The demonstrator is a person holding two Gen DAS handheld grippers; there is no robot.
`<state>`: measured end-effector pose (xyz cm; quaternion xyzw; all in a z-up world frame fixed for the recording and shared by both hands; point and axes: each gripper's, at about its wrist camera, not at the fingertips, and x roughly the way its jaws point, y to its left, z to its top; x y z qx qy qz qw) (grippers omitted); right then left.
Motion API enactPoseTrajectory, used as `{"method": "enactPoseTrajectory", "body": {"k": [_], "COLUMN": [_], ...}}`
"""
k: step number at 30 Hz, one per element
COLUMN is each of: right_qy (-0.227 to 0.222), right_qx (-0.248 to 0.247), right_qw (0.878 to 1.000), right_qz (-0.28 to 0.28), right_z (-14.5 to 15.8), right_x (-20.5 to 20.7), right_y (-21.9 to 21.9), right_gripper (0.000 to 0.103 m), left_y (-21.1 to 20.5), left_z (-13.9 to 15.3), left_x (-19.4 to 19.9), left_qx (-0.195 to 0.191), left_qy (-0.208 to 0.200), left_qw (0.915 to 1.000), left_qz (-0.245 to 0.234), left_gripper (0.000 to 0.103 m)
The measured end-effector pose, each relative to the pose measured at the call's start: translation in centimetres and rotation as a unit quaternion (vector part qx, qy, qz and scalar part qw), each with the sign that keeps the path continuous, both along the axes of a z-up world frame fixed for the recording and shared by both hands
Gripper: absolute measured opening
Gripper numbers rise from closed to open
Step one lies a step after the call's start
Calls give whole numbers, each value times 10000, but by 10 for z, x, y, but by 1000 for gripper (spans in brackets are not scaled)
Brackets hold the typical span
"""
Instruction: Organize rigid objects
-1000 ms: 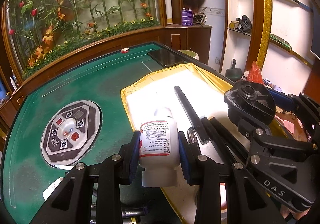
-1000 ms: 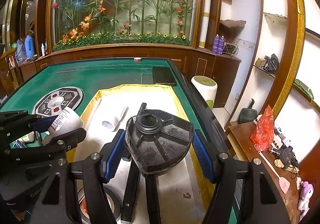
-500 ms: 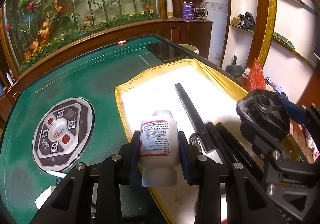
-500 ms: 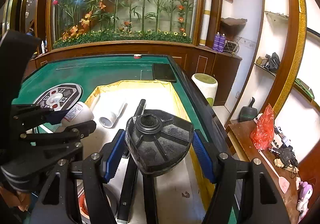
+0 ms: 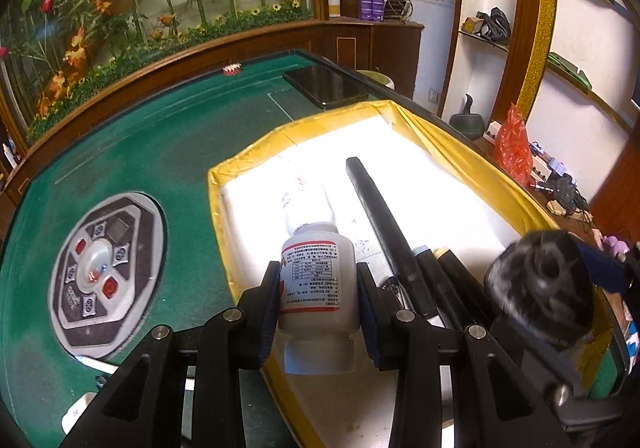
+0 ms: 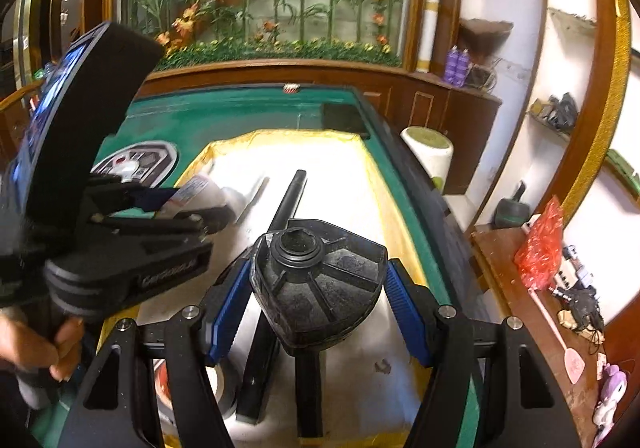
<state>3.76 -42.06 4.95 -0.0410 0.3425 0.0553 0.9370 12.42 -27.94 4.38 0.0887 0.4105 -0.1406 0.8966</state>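
Observation:
My left gripper (image 5: 318,288) is shut on a white pill bottle (image 5: 318,290) with a red-edged label, held above the near left part of a yellow-rimmed white tray (image 5: 216,183). My right gripper (image 6: 314,288) is shut on a black fan-shaped plastic part (image 6: 316,284), held over the tray's near end (image 6: 362,151). That part shows blurred at the right of the left wrist view (image 5: 540,288). A long black tube (image 5: 378,215) and several black sticks lie in the tray. A second white bottle (image 5: 306,199) lies on its side beyond the held one.
The tray sits on a green felt table (image 5: 140,135) with a round control panel (image 5: 104,272) at the left. A black tablet (image 5: 324,85) lies at the far edge. A tape roll (image 6: 218,388) lies in the tray's near corner. Shelves and a cluttered side table stand at the right.
My left gripper has moved forward and right, carrying the pill bottle over the tray. The right gripper with the black part has shifted slightly; both stay shut.

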Motion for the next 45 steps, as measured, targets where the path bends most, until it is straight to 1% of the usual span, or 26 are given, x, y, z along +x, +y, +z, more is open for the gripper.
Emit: {"method": "enactPoseTrajectory", "body": {"k": [6, 8, 10, 11, 13, 17, 18, 19, 23, 29, 35, 45], "right_qy": [558, 671, 676, 692, 734, 760, 762, 747, 592, 300, 251, 173], "right_qx": [545, 657, 570, 559, 522, 390, 354, 324, 169, -189, -325, -556], "right_qw": [9964, 9950, 9956, 9956, 9955, 9959, 9961, 9963, 9979, 9991, 9984, 9963], "right_qz": [327, 330, 302, 296, 297, 299, 286, 279, 223, 233, 384, 638], "right_z": [-9, -12, -13, -13, -13, -13, -12, -11, -3, 10, 12, 16], "right_x": [5, 6, 5, 5, 5, 3, 1, 0, -6, -17, -23, -30], "right_y": [-9, -10, -8, -7, -4, 1, 1, 2, 2, 12, 28, 56], "right_gripper": [66, 66, 66, 66, 66, 67, 67, 67, 70, 71, 71, 72], "left_y": [-2, -1, -1, -1, -1, -3, -2, -1, 5, 16, 33, 72], "left_z": [-6, -7, -6, -6, -5, -3, -1, 0, 6, 17, 25, 35], "left_x": [2, 3, 4, 4, 2, -2, -3, -3, -8, -20, -31, -45], "left_qx": [16, 1, -29, -69, -105, -54, -44, -55, -154, -177, -104, -207], "left_qy": [121, 138, 177, 199, 195, 133, 109, 100, 57, -138, -340, -504], "left_qw": [9999, 9999, 9998, 9998, 9997, 9998, 9999, 9999, 9999, 9997, 9993, 9978], "left_qz": [-9, -22, -48, -74, -96, -116, -101, -87, -45, 11, 121, 375], "left_gripper": [37, 38, 43, 49, 52, 58, 63, 64, 64, 65, 65, 65]}}
